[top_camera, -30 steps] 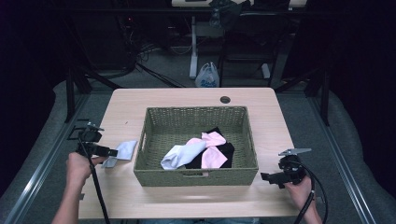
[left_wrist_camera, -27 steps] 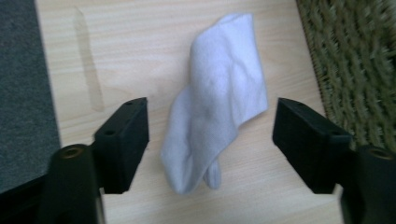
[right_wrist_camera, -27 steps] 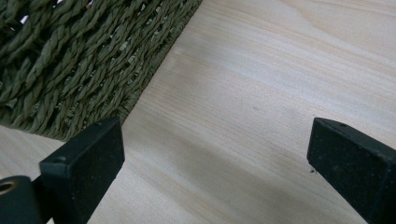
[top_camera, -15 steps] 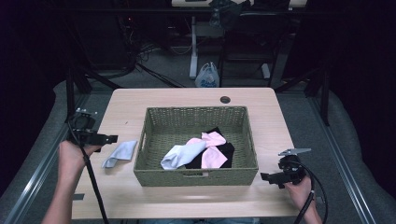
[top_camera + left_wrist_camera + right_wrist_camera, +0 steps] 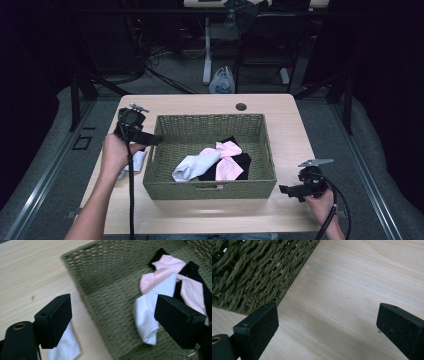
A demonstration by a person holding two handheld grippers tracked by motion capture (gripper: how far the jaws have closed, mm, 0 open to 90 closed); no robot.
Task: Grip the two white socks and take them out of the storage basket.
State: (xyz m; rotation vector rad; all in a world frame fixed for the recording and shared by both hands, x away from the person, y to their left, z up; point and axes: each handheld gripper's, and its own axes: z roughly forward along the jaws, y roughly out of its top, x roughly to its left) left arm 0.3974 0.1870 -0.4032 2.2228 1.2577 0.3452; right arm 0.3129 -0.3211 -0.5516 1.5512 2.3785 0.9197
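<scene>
L gripper [image 5: 156, 140] at basket [image 5: 210, 189] rim, jaws just spread, empty; white sock [image 5: 65, 346] probably loose; R gripper [image 5: 283, 190] spread.

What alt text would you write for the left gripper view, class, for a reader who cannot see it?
The open left gripper hangs above the rim of a woven basket holding white, pink and black socks. Another white sock lies outside it on the wooden table.
</scene>
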